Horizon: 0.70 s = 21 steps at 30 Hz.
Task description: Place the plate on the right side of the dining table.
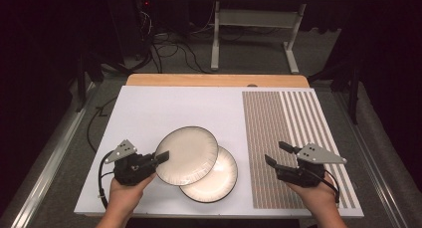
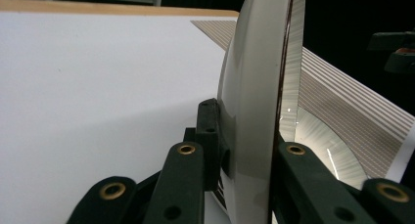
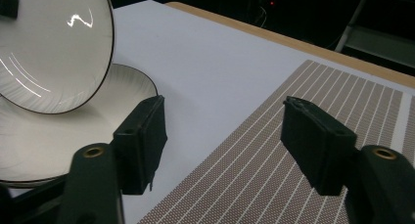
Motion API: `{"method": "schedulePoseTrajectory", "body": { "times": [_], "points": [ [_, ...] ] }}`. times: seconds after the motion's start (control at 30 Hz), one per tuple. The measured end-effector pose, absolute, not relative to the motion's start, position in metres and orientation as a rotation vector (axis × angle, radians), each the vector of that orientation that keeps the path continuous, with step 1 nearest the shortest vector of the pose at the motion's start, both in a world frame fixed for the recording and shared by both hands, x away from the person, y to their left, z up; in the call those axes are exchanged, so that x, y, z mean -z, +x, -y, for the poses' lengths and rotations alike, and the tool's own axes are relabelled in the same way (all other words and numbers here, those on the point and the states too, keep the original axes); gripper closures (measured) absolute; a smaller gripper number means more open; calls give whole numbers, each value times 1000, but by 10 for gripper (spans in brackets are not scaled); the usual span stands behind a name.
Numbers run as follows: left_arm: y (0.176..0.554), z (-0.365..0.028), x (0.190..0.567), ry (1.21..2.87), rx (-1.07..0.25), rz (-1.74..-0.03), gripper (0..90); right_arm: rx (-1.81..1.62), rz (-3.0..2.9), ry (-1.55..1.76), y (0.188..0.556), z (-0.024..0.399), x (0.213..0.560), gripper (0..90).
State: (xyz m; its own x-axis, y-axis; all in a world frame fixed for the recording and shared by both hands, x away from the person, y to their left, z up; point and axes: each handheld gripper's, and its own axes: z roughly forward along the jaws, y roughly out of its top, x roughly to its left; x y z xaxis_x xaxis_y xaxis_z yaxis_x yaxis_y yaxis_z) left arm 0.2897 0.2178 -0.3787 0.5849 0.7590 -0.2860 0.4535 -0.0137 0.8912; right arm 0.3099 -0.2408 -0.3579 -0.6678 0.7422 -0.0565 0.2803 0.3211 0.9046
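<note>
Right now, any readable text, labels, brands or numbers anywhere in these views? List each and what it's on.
None readable.
Held plate, lower plate: plain, dark rim only.
Mat: white, then a brown striped pattern, no lettering.
Left gripper, right gripper: no markings visible.

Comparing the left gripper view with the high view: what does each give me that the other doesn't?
Left gripper view alone: the top plate's edge seen edge-on, both jaws closed on its rim, one on each face.

High view alone: both hands, the left gripper from above, the open right gripper held over the striped mat, apart from the plates, and the top plate overlapping the bottom plate.

Both: the two plates, white board, mat, wooden table edge.
</note>
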Motion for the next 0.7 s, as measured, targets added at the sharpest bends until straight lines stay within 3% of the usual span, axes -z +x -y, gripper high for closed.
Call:
{"method": "schedulePoseTrajectory", "body": {
  "times": [0.2,0.23,0.3,0.43,0.7],
  "points": [
    [286,-219,376,1648,-414,-995,794,-1349,-2091,896,307,248,357,224],
    [285,-219,375,1646,-438,-989,794,-1361,-2086,903,305,249,357,163],
    [283,-219,375,1645,-473,-967,794,-1369,-2087,905,304,249,358,144],
    [280,-217,373,1669,-535,-918,790,-1381,-2061,900,301,247,361,3],
    [277,-214,370,1710,-579,-863,790,-1374,-2045,889,301,247,363,3]
  ]
}}
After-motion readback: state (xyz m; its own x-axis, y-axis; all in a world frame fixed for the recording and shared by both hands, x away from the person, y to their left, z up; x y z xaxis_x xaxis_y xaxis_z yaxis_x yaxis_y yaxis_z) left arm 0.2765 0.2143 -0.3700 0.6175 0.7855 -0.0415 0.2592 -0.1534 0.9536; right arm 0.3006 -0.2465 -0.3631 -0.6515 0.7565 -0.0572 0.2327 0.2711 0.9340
